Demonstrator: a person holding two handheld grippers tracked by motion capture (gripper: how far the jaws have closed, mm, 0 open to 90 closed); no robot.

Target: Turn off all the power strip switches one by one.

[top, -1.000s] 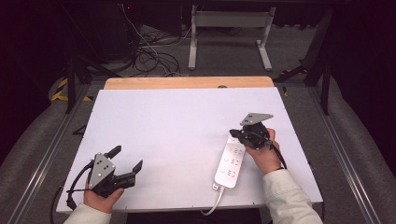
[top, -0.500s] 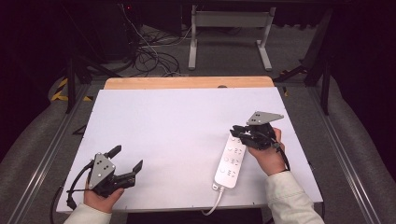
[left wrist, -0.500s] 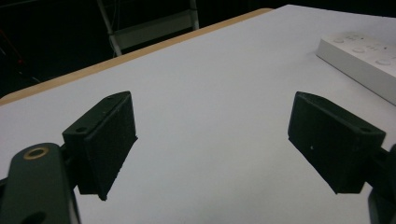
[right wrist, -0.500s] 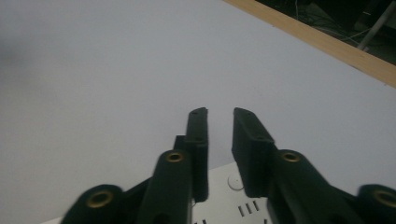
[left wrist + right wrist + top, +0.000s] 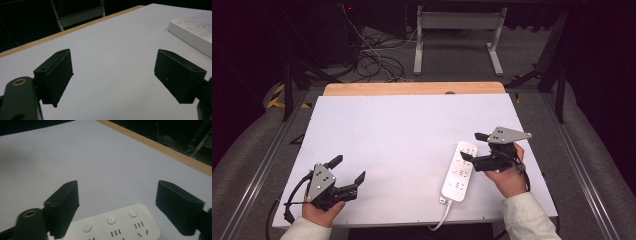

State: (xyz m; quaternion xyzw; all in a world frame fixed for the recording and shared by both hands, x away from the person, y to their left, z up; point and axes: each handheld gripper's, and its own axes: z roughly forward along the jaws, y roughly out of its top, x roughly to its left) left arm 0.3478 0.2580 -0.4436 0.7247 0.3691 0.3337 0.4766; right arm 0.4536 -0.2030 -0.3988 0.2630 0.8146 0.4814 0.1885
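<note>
- Overhead, the white bench (image 5: 402, 150) carried a white power strip (image 5: 459, 171) near its front right part, with a bare wooden strip (image 5: 412, 88) along the far edge.
- Power strip: it lay flat, long axis running roughly front to back, its white cord (image 5: 439, 220) leaving the near end and dropping over the front bench edge. In the right gripper view its rounded end (image 5: 112, 225) showed three round buttons above rows of socket slots.
- Right tongs (image 5: 468, 146): held in the person's right hand (image 5: 507, 175) at the right side of the strip, released, jaws set wide apart, pointing left over the strip's far end. The right gripper view placed the strip's end low between the two jaws, not pinched by either; whether either jaw touched it could not be told.
- Left tongs (image 5: 348, 169): held in the left hand (image 5: 319, 212) near the front left corner of the bench, well apart from the strip, released, jaws spread with only bare bench surface between them. In the left gripper view the strip (image 5: 192, 31) appeared at the upper right, beyond the right-hand jaw.
- Surroundings: dark floor with tangled cables (image 5: 377, 60) and a grey metal frame (image 5: 457, 30) beyond the bench.
</note>
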